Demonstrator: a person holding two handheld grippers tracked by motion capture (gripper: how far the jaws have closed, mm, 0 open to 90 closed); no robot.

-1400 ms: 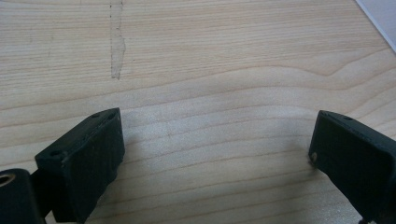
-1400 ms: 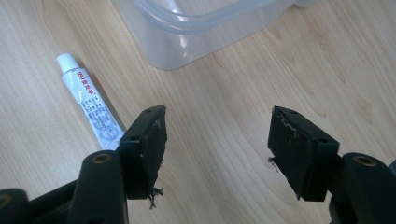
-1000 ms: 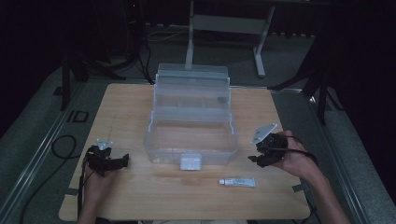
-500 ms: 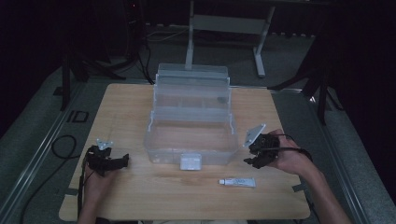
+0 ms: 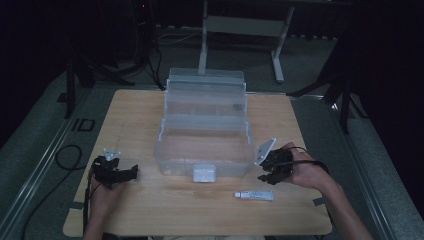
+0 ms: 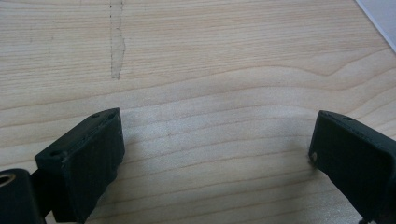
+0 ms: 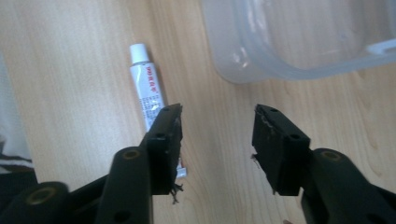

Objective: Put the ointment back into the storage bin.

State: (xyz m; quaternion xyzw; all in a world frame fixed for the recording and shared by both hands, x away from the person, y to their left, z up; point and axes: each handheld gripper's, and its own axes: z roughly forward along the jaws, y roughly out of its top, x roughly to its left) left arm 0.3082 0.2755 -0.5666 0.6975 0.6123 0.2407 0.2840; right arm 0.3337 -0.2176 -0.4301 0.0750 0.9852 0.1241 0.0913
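Nothing is grasped yet: both grippers' jaws gape wide, the right gripper [image 7: 217, 126] just beside the small white tube [image 7: 148, 95], the clear plastic box [image 5: 205, 135] waiting.

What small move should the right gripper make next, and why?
Probably shift the right gripper sideways over the small white tube and lower it: its jaws stand open, but the tube lies on the wooden table beside one jaw, not between them.

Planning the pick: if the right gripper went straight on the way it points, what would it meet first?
Probably bare table: the right gripper is open and points between the white tube, beside its left jaw, and the clear box's corner. Depth is hard to judge.
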